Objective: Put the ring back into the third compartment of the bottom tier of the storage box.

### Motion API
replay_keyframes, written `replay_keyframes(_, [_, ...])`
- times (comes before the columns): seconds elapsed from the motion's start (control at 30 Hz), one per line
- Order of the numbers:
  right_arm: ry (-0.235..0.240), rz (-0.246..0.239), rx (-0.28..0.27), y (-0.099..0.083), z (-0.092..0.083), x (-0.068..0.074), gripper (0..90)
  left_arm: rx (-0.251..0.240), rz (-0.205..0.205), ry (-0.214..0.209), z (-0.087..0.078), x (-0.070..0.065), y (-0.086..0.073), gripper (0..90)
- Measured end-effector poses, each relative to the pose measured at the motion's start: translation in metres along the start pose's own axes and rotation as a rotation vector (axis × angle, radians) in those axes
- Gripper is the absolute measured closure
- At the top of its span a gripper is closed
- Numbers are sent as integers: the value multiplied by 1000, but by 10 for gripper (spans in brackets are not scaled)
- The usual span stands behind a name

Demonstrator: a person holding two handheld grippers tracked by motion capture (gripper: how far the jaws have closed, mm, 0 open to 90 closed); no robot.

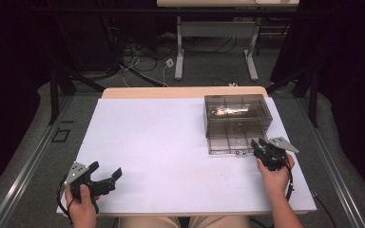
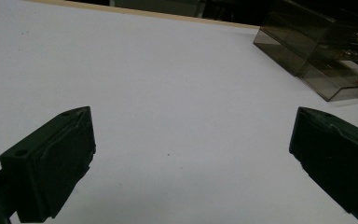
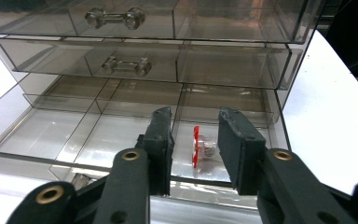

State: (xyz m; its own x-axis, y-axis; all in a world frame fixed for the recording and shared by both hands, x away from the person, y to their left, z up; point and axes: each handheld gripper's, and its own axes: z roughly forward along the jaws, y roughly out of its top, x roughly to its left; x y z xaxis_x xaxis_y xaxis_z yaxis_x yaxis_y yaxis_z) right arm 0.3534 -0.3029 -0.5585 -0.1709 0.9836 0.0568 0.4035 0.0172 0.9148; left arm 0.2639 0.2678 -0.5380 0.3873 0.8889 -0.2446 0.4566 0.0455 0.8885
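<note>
Black jaws of the right gripper stand apart over the pulled-out bottom drawer of the clear drawer box, clamping nothing. Between and just beyond them a small red-and-clear piece lies in the drawer's near right compartment, untouched by either pad. Far across the white table, the left gripper rests wide open and empty.
</note>
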Motion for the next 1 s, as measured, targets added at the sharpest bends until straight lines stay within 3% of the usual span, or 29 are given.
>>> replay_keyframes(0.27, [2, -12, -13, 2, -3, 1, 561, 0, -2, 0, 0, 0, 0, 6])
replay_keyframes(0.53, [28, -31, 21, 6, -5, 3, 479, 1, -1, -1, 0, 0, 0, 6])
replay_keyframes(0.67, [43, -23, 15, 9, -5, 6, 430, 0, -1, 0, 0, 0, 0, 6])
replay_keyframes(0.77, [44, -43, 14, 12, -6, 8, 389, 0, 0, 0, -1, 0, 0, 6])
replay_keyframes(0.8, [43, -42, -10, 12, -5, 9, 376, -1, 1, -1, -1, 0, 0, 6])
replay_keyframes(1.0, [55, -41, -1, 16, -8, 12, 297, -5, 6, -8, 0, 0, 1, 6])
